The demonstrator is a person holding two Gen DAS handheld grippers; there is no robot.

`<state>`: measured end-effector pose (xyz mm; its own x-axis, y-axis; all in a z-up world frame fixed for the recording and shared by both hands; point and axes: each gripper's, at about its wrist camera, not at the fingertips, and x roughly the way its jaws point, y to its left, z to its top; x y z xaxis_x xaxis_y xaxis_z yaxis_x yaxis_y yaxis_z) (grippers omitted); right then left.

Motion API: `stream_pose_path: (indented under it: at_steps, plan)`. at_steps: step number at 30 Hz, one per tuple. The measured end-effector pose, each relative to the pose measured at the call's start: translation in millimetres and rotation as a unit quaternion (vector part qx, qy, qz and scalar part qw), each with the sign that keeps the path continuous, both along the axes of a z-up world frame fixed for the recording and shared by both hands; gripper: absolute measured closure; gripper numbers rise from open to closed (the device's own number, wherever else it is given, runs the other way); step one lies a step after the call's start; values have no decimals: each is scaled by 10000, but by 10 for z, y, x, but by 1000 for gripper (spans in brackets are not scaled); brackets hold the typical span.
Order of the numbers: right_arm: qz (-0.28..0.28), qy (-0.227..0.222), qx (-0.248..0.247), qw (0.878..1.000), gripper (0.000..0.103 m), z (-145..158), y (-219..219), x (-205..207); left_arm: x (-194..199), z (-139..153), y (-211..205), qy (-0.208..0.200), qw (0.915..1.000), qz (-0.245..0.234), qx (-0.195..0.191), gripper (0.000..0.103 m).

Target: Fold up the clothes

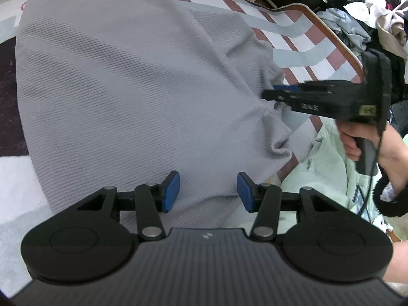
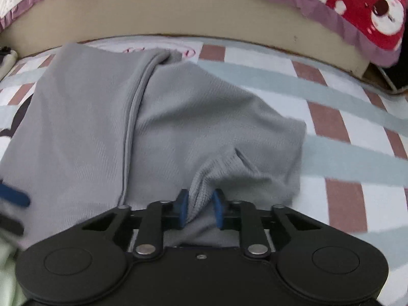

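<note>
Grey cloth lies spread on the striped sheet, and it takes up most of the left wrist view. It looks flat and smooth on its left side. A long seam or folded edge runs from near to far in the right wrist view, so one part may already be laid over another, but that is hard to tell for sure.

Near the middle, the left gripper hangs over the near part of the cloth. Its jaws stand apart and nothing is between them. It holds nothing.

Further right, the right gripper has its jaws squeezed together on a bunched bit of the cloth at the right edge. The cloth puckers up there where the blue pads pinch it. A hand holds that gripper by its handle.

On the far right, a pile of other clothes waits past the edge of the sheet. A pale green cloth lies near, at the right.

The job looks like it is only at the start. The grey cloth is laid out and one edge is gripped. It is likely that the edge must be lifted and laid across, and more folds must follow. The pile looks unfolded too.
</note>
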<state>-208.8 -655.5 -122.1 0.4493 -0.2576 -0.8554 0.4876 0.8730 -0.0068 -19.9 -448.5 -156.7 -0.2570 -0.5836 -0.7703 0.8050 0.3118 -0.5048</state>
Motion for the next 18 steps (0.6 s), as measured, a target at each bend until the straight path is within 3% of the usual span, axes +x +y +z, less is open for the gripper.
stream_pose_path:
  at_steps: [4,6,9,10,12,14,16,18]
  plan:
    - [0,211,245,9995,87,38,-8,-172,56,14,90,23,10000,-39,59,54]
    - [153,583,393,9974,87,68,6,-156,83,59,125,-107,9998,-28,192,54]
    - [277,1197,263,9921,87,183,26,-61,227,244,226,-951,9952,108,184,54]
    - [285,1239,112,9918,81,264,27,-26,286,309,262,-1244,9920,166,152,54]
    - [360,784,-182,9961,64,500,6,59,555,387,338,-1234,9906,595,9,50]
    - [522,-111,-99,9985,32,707,-84,194,878,426,402,-1051,9881,1113,-149,48]
    - [594,-1235,219,9903,28,796,-269,390,1186,386,386,-966,9833,1531,-195,48]
    - [560,-1636,795,9817,28,711,-480,664,1444,307,296,-1113,9775,1791,-95,48]
